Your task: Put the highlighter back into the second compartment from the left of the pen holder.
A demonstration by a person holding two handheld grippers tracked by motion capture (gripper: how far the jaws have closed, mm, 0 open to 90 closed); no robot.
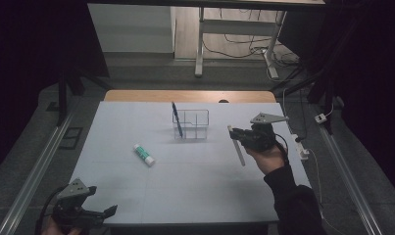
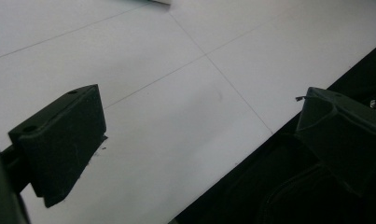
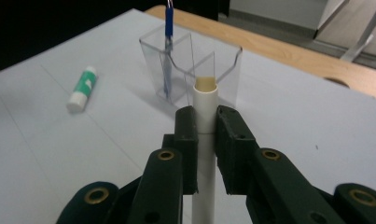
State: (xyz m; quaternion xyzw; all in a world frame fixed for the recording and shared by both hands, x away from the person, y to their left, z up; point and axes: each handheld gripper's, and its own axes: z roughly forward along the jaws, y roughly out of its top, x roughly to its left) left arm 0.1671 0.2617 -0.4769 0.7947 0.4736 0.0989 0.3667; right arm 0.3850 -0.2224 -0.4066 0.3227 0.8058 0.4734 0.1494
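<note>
the left gripper (image 1: 94,211) waited at the bench's (image 1: 195,181) near-left corner, jaws wide apart and empty. a glue stick (image 1: 144,154) lay left of the clear organizer (image 1: 191,124), which held a blue pen (image 1: 177,119). right of it, the right gripper (image 1: 235,134) was clamped on a white tube (image 3: 206,121) — carrying step, by the look. next: steer it over a free compartment, upright, then lower.

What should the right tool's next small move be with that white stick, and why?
Probably carry the white stick across to above the clear organizer. The right tool is shut on the white stick off to the organizer's right, the blue pen already stands in one compartment, and the other compartments look free.
</note>
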